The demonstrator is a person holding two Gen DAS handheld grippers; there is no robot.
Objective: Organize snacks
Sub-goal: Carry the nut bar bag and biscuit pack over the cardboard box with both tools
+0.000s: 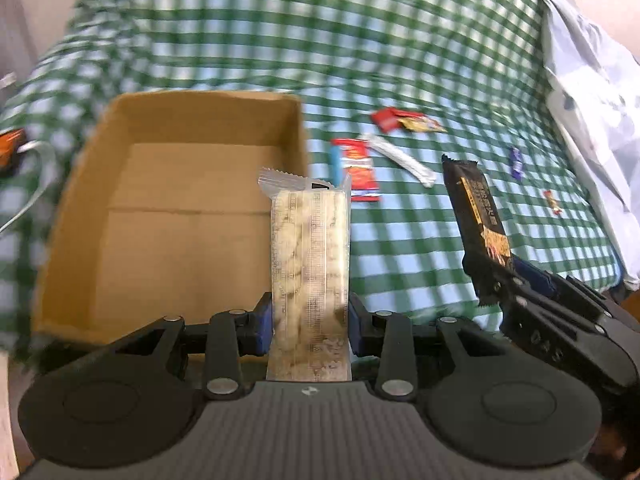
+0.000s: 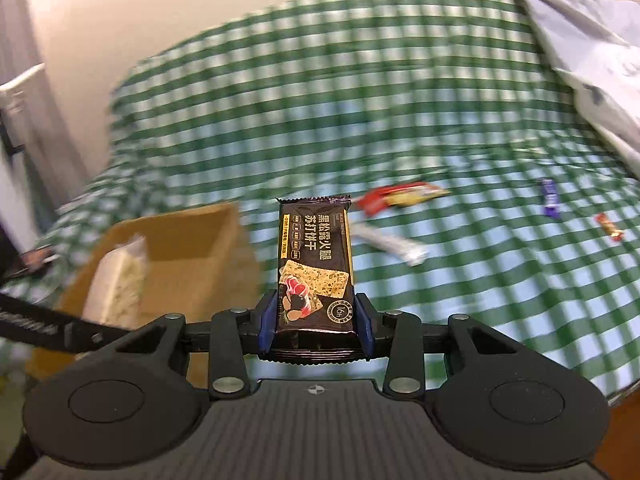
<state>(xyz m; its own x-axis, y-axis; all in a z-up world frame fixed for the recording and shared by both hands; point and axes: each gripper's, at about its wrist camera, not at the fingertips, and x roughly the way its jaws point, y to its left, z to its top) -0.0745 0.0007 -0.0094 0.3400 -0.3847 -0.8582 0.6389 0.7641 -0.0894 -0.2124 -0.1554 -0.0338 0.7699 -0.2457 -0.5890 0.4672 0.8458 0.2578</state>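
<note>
My left gripper [image 1: 310, 322] is shut on a clear pack of pale crackers [image 1: 310, 248], held upright at the right front corner of an open cardboard box [image 1: 192, 120]. My right gripper [image 2: 316, 320] is shut on a black cracker pack [image 2: 316, 264], held upright above the checked cloth, right of the box [image 2: 184, 232]. In the left wrist view the right gripper [image 1: 532, 296] and its black pack [image 1: 476, 216] show at the right. In the right wrist view the pale pack [image 2: 120, 280] shows at the left over the box.
Loose snacks lie on the green checked cloth [image 1: 400, 40]: a red pack [image 1: 360, 168], a white stick [image 1: 400, 158], a red and yellow pair [image 1: 404, 120], a purple candy [image 1: 517, 163] and a small red candy [image 1: 553, 201]. A white plastic bag [image 1: 592, 100] lies at the right.
</note>
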